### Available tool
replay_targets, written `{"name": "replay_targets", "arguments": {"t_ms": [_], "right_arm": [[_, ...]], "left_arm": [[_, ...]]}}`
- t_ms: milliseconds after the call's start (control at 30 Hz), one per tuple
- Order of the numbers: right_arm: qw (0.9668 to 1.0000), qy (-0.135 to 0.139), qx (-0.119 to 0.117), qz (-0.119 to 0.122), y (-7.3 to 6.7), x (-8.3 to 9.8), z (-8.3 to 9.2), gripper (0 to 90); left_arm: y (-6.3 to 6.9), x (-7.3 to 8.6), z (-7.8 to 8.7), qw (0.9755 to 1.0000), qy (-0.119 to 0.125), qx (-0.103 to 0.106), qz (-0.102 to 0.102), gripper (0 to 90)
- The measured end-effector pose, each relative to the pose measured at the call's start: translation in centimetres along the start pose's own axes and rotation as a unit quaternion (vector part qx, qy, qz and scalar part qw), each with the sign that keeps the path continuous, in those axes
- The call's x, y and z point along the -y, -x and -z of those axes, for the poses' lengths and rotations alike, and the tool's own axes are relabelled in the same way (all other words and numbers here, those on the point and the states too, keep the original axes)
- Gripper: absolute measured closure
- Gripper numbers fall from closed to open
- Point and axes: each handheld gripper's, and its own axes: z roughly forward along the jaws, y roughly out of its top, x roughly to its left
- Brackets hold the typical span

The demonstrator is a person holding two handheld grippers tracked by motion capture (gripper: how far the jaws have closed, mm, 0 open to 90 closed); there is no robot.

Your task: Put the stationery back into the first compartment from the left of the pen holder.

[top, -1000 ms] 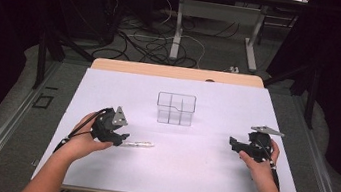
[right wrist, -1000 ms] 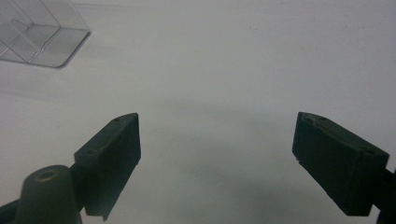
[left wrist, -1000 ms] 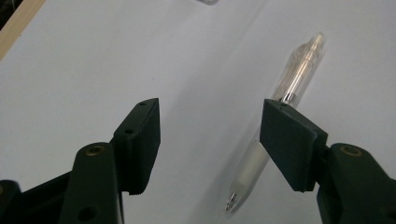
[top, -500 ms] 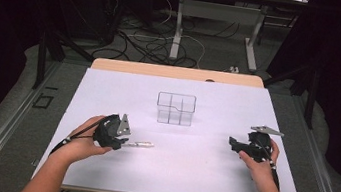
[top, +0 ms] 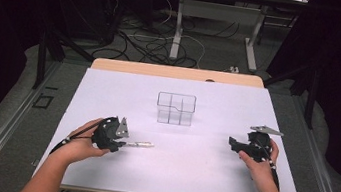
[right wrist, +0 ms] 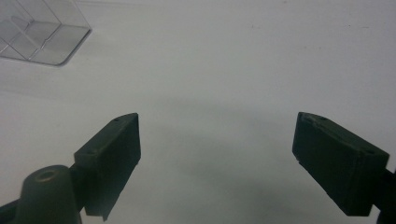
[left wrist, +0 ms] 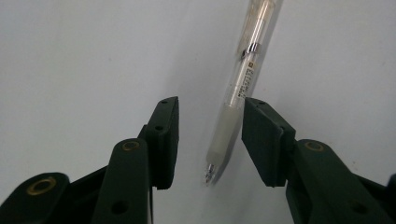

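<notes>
The pen (left wrist: 243, 88) is seen lying flat on the white counter (top: 207, 182), left of centre and towards the near edge, with bare surface all round it. Its grip end is bracketed by the left tool (left wrist: 210, 135), whose jaws have just been closing but are not yet pressed on it. A clear divided box (top: 175, 109) is found farther back at centre, well apart. The right tool (right wrist: 217, 158) is held wide apart near the right edge.

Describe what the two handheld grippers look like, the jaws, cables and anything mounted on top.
Both the left gripper and the right gripper are black, with flat, blocky, matte dark pads and brass-coloured pivot rivets. A grey three-cornered plate sits on each, and a black cable trails from the left one. The forearms are bare.
</notes>
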Motion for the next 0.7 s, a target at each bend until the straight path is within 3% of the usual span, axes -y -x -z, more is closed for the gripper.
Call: {"name": "replay_targets", "arguments": {"t_ms": [367, 700], "right_arm": [[1.0, -0.003, -0.001, 0.003, -0.1, 0.0, -0.1, 15.0], [1.0, -0.005, -0.001, 0.002, -0.2, 0.0, -0.2, 14.9]], "left_arm": [[0.7, 0.1, -1.1, 0.9995, -0.016, 0.01, -0.023, 62.0], [1.0, 0.0, -1.8, 0.999, -0.011, 0.013, -0.041, 65.8]]}}
